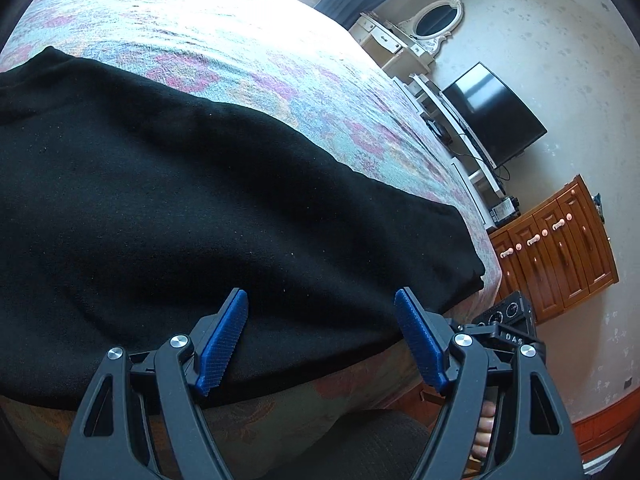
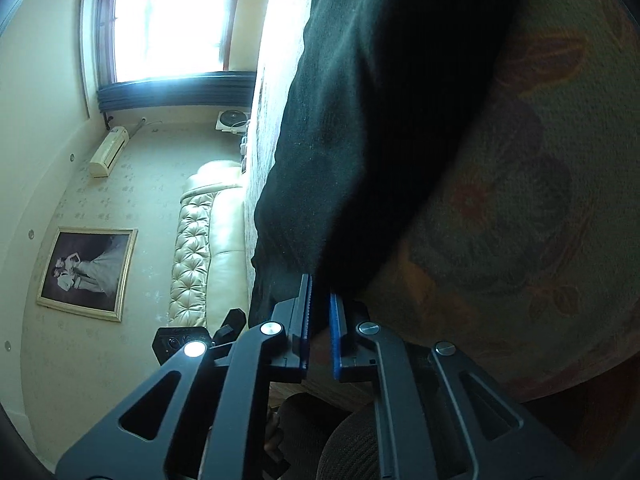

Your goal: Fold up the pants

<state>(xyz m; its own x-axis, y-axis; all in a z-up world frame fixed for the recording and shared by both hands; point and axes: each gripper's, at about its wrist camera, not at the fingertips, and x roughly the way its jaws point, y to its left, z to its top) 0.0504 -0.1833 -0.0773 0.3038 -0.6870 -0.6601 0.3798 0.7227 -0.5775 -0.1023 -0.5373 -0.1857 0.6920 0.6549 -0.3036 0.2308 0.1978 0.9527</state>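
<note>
the black knit pants (image 1: pixel 192 200) are lying across the frame's middle on the floral bedspread (image 1: pixel 240 52). the left gripper (image 1: pixel 320 336) is hovering apart; the right gripper (image 2: pixel 320 320) is pinching their edge at lower centre. grab both layers evenly before lifting.

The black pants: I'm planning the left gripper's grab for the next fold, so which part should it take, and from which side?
Probably the near edge of the black pants, where it drapes over the side of the bed. The open left gripper already straddles that hem, so come in from the bedside, one finger above and one below. The right gripper appears nearly closed on the same edge.
</note>
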